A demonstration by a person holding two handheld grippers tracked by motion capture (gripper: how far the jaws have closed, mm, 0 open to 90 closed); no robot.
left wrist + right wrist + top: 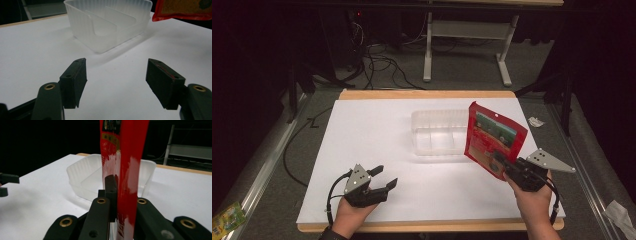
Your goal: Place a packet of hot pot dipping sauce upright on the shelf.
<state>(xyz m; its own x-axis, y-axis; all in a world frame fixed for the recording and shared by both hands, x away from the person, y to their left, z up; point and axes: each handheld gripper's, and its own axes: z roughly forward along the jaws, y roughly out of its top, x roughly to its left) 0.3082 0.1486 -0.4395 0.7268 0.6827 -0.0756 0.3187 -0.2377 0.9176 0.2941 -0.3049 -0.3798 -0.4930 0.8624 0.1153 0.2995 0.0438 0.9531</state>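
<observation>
A red snack packet (492, 136) stands upright in the air, held by its lower edge in my right gripper (501, 165), which is shut on it. In the right gripper view the packet (125, 170) rises between the two black jaws. Just left of it on the white table sits a clear plastic container (438, 132) with dividers inside, also seen ahead as the container (107, 22) in the left gripper view. My left gripper (384, 177) rests low near the table's front left, open with nothing between its fingers (75, 82).
The white tabletop (372, 135) has a wooden rim. A crumpled scrap (535, 121) lies off its right edge, a green packet (227, 216) on the floor at far left. Cables and a metal stand (467, 45) lie beyond the table.
</observation>
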